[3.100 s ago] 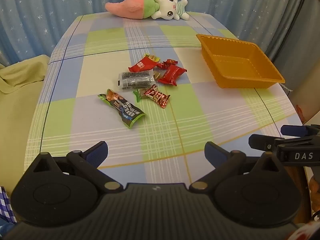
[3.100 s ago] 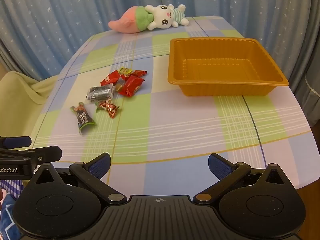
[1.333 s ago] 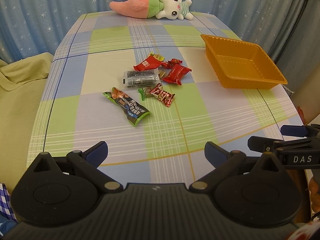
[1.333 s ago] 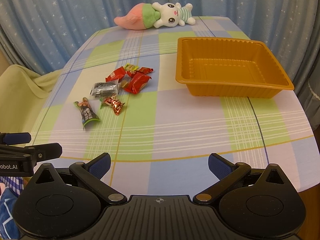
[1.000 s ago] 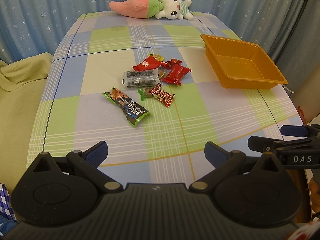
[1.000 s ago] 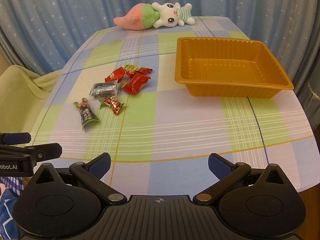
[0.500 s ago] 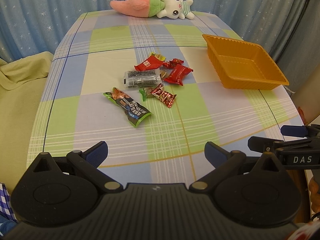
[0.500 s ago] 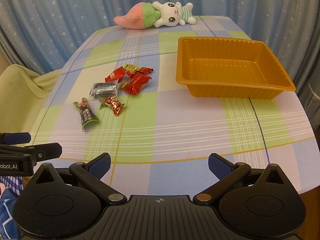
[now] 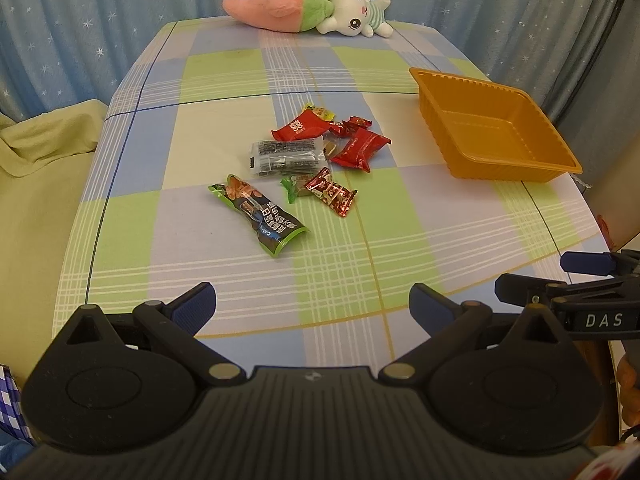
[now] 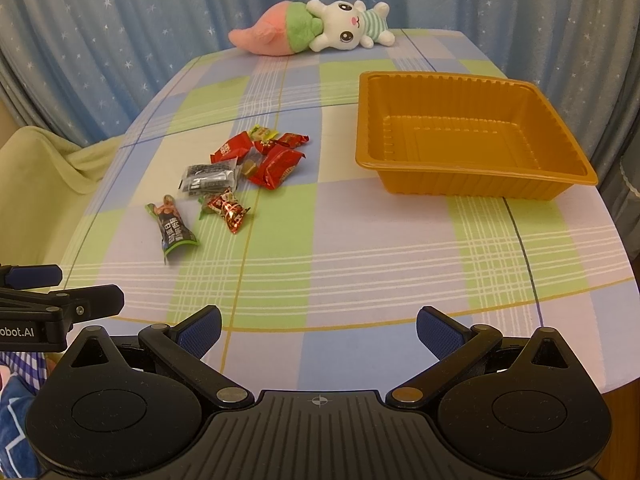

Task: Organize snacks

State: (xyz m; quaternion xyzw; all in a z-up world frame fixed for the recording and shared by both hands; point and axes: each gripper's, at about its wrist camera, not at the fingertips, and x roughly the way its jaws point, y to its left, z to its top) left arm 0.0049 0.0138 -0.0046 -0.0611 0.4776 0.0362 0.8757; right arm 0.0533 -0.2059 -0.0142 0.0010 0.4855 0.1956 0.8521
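Several wrapped snacks lie in a loose pile mid-table: a green-and-black packet (image 9: 260, 214) (image 10: 173, 229), a grey packet (image 9: 287, 157) (image 10: 209, 177), red packets (image 9: 360, 149) (image 10: 278, 166) and a small red candy (image 9: 331, 193) (image 10: 230, 210). An empty orange tray (image 9: 516, 168) (image 10: 484, 188) stands to their right. My left gripper (image 9: 312, 306) and right gripper (image 10: 318, 330) are both open and empty, hovering over the table's near edge, well short of the snacks.
A checked cloth covers the table (image 9: 420, 232). A pink-and-white plush toy (image 9: 304, 12) (image 10: 316, 30) lies at the far edge. Blue star curtains hang behind. A yellow-green cushion (image 9: 36, 148) sits off the table's left side.
Both grippers have drifted slightly forward and to the left; the scene sits a little nearer in both views. Nothing on the table has moved.
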